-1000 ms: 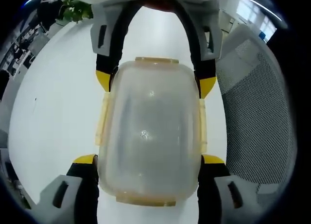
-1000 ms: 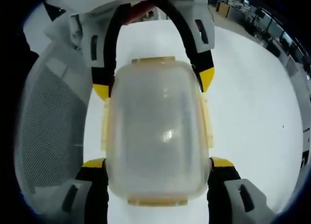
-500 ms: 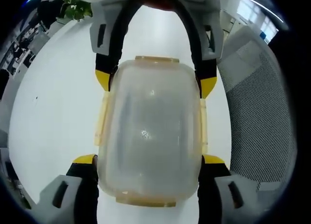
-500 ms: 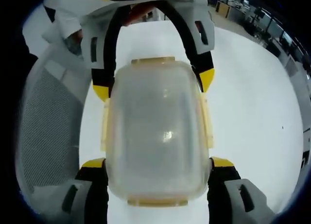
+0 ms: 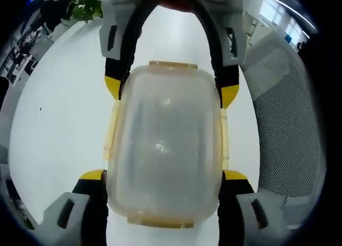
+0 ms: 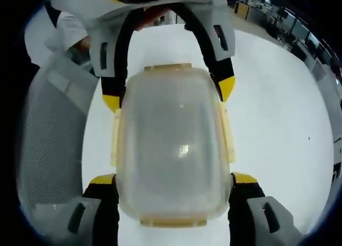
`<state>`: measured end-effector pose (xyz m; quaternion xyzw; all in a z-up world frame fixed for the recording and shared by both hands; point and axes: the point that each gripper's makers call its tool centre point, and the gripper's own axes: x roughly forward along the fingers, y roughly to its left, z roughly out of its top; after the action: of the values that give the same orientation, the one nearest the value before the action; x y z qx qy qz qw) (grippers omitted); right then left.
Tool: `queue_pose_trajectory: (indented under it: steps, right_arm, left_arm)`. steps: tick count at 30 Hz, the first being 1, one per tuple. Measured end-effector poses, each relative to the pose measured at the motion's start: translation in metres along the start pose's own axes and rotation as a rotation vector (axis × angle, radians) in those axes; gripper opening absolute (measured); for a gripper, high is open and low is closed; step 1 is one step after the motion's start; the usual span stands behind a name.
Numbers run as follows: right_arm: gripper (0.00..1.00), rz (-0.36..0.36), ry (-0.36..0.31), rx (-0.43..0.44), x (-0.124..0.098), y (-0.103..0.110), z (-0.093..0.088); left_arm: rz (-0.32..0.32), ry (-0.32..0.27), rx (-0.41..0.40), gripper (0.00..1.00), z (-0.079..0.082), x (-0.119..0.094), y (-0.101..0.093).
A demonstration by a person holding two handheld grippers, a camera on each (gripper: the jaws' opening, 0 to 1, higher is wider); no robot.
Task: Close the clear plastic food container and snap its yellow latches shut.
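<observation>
1. In the left gripper view, the clear plastic food container with a frosted, rounded body [image 5: 164,150] lay on the white counter [image 5: 59,128], directly between the left claw's [image 5: 163,177] own two jaws.
2. The left claw stood spread wide, its black jaws with yellow tips flanking the near corners of the container; the tips sat just beside the container's walls, and I could not tell whether they pressed on it.
3. The right claw [image 5: 170,91] came in from the top of that view, also spread wide, its yellow tips at the container's far corners.
4. Pale yellow latches [image 5: 110,133] ran along all four sides of the container, lying close against the rim; whether they were snapped fully home could not be judged.
5. In the right gripper view, the same container [image 6: 171,150] lay on the counter [image 6: 278,123] between the right claw's [image 6: 170,179] jaws, which were open wide about its near end.
6. The left claw [image 6: 168,94] faced it from the top of that view, its yellow tips beside the far corners.
7. The latches [image 6: 228,134] showed along the container's edges there as well.
8. A grey mesh chair back [image 5: 291,123] stood beside the counter, seen also in the right gripper view [image 6: 45,144].
</observation>
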<state>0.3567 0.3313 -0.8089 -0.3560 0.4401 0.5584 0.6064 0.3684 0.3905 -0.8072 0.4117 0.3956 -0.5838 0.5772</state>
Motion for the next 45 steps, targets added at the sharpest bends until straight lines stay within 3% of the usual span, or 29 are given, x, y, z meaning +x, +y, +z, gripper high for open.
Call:
queue_pose_trajectory:
  steps: [19, 24, 45]
  right_arm:
    - [0.86, -0.005, 0.009, 0.001, -0.001, -0.036, -0.005]
    - [0.86, -0.002, 0.042, 0.003, -0.001, -0.044, -0.007]
    - [0.87, -0.009, 0.050, 0.014, 0.000, -0.050, -0.010]
  left_arm:
    - [0.002, -0.022, -0.015, 0.87, 0.009, 0.006, 0.033]
    - [0.004, -0.001, -0.019, 0.87, 0.011, 0.008, 0.041]
    - [0.006, 0.009, -0.019, 0.88, 0.011, 0.011, 0.047]
